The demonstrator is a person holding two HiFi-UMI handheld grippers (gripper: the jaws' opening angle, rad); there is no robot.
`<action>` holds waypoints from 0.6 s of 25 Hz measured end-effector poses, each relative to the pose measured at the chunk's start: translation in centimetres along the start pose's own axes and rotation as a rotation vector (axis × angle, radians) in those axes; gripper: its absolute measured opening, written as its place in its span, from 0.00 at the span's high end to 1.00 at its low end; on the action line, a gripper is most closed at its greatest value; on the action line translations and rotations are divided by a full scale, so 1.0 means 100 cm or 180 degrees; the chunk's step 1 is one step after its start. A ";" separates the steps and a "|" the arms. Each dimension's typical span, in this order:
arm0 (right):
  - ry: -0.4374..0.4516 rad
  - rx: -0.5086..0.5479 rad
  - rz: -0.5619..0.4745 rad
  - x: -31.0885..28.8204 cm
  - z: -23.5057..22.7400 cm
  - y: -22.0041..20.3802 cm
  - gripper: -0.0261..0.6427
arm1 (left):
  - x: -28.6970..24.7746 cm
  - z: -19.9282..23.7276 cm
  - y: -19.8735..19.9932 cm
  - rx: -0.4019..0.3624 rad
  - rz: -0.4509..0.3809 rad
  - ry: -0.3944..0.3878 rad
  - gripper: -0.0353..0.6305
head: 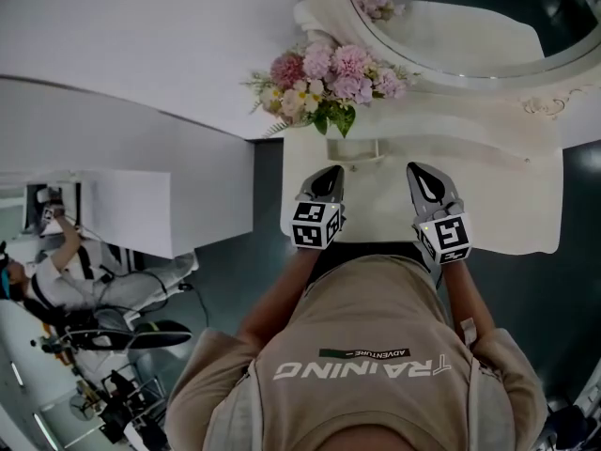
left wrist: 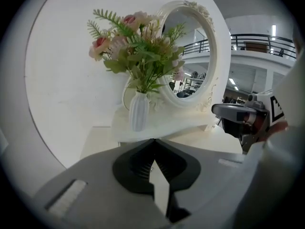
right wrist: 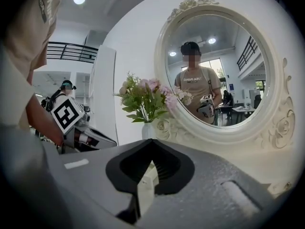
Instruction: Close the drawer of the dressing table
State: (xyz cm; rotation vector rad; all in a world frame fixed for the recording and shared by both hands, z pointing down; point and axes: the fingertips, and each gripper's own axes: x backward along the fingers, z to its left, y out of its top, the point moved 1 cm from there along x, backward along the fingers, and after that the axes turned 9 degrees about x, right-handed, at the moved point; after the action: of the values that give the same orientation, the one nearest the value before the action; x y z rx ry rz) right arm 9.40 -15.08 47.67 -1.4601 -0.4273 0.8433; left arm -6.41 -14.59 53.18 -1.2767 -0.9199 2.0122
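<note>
The cream dressing table [head: 507, 205] carries an oval mirror [head: 451, 26] and a white vase of pink flowers [head: 329, 78] on a raised shelf. Under the flowers a small drawer front [head: 355, 150] shows in that shelf; how far out it stands I cannot tell. My left gripper [head: 330, 171] hovers over the tabletop just in front of it, jaws shut and empty. My right gripper [head: 421, 168] is level with it to the right, also shut on nothing. The vase [left wrist: 139, 111] stands ahead of the left jaws, the mirror [right wrist: 214, 75] ahead of the right.
A white partition wall [head: 141, 73] runs along the table's left. Dark floor [head: 235, 271] lies beside and below the table. At the lower left a person [head: 56, 280] sits among stands and cables. My own torso fills the bottom of the head view.
</note>
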 end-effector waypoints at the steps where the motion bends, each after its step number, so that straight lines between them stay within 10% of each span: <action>1: -0.0008 0.0019 0.0005 -0.002 0.000 0.002 0.96 | -0.004 0.002 -0.005 0.0013 0.0046 -0.0017 0.92; 15: -0.0048 -0.0003 0.0217 -0.007 0.001 -0.004 0.96 | -0.044 0.018 -0.069 0.0289 0.0674 -0.0053 0.92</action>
State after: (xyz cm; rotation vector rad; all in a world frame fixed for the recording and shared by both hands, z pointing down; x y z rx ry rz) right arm 9.01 -15.48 48.19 -1.4767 -0.3910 0.9091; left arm -5.66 -14.24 61.53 -1.3567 -0.7173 2.2025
